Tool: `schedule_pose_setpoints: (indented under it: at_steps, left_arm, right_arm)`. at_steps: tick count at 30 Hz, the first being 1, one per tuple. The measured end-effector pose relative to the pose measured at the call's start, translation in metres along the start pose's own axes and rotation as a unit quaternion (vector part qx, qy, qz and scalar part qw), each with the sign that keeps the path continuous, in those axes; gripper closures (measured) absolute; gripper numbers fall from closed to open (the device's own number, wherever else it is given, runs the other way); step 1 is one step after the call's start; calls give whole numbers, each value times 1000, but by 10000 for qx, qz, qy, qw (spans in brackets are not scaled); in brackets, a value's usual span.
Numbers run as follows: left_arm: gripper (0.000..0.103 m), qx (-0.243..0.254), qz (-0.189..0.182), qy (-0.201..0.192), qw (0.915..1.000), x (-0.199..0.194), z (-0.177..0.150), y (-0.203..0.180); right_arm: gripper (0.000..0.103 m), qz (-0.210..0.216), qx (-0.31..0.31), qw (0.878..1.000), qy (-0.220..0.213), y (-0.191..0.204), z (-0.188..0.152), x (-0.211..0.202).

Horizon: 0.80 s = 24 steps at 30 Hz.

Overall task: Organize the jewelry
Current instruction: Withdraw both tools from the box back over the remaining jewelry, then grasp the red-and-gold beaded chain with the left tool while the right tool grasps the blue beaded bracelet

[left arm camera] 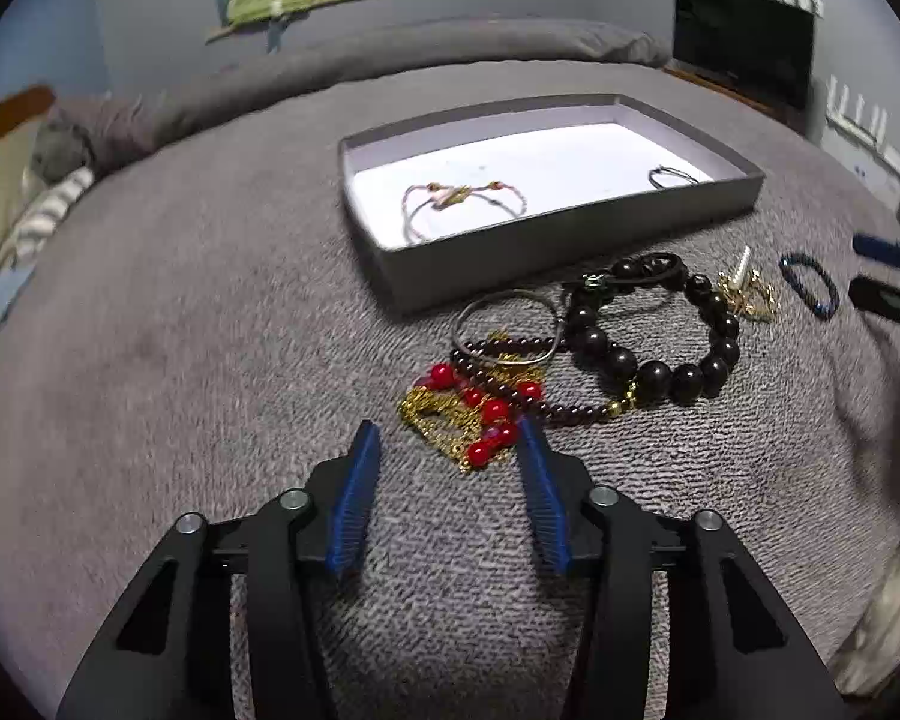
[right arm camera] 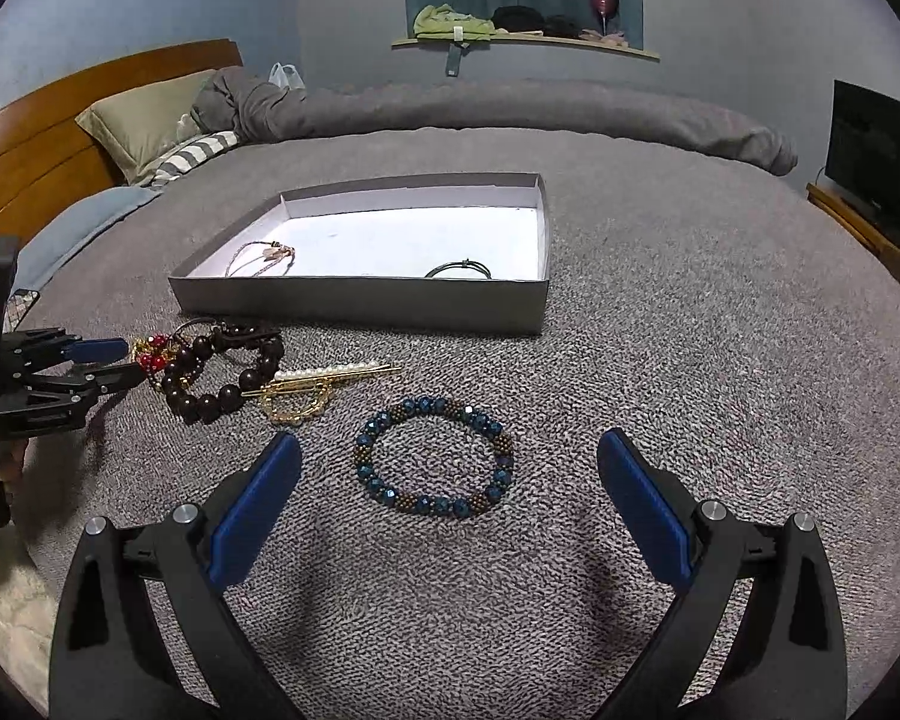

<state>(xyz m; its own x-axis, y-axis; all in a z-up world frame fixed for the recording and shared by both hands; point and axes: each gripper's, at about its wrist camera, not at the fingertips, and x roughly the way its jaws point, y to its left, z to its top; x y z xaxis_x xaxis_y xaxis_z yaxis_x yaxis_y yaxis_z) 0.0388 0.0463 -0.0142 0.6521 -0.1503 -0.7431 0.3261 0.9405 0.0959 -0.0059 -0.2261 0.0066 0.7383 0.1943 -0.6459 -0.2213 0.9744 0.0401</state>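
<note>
A grey box (left arm camera: 546,240) (right arm camera: 360,300) with a white floor lies on the grey bed. In it lie a pink cord bracelet (left arm camera: 450,204) (right arm camera: 264,255) and a dark cord (left arm camera: 669,177) (right arm camera: 459,269). In front of it lie a red-bead gold piece (left arm camera: 474,414) (right arm camera: 153,354), a big dark bead bracelet (left arm camera: 654,336) (right arm camera: 222,381), a thin bangle (left arm camera: 507,327), a pearl gold clip (left arm camera: 747,288) (right arm camera: 312,390) and a blue bead bracelet (left arm camera: 810,285) (right arm camera: 435,459). My left gripper (left arm camera: 450,438) (right arm camera: 123,363) is open around the red-bead piece. My right gripper (right arm camera: 450,450) (left arm camera: 888,276) is open around the blue bracelet.
A rolled grey duvet (right arm camera: 540,114) lies along the bed's far side. Pillows (right arm camera: 144,120) and a wooden headboard (right arm camera: 42,138) are at the left. A dark TV (right arm camera: 876,156) stands at the right. A wall shelf (right arm camera: 522,39) holds clothes.
</note>
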Motion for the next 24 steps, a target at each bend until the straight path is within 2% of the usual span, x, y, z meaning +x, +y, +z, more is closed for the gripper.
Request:
schedule_pose_setpoints:
  at_steps: [2, 10, 12, 19, 23, 24]
  left_arm:
    - [68, 133, 17, -74, 9999, 0, 2, -5]
    - [75, 312, 33, -54, 9995, 4, 2, -8]
    - [94, 329, -76, 11, 9994, 6, 2, -7]
    - [95, 180, 12, -106, 9998, -2, 3, -2]
    - [96, 21, 78, -395, 9992, -15, 6, 1]
    - [96, -24, 124, -490, 9987, -19, 7, 3]
  right_arm:
    - [6, 11, -29, 10000, 13, 1, 0, 1]
    - [6, 24, -96, 9999, 84, 4, -1, 4]
    - [6, 27, -102, 9999, 127, 4, -2, 6]
    - [6, 15, -99, 9999, 140, 2, -3, 6]
    - [6, -89, -56, 9999, 101, -1, -2, 5]
    - [11, -114, -15, 9999, 93, -3, -1, 5]
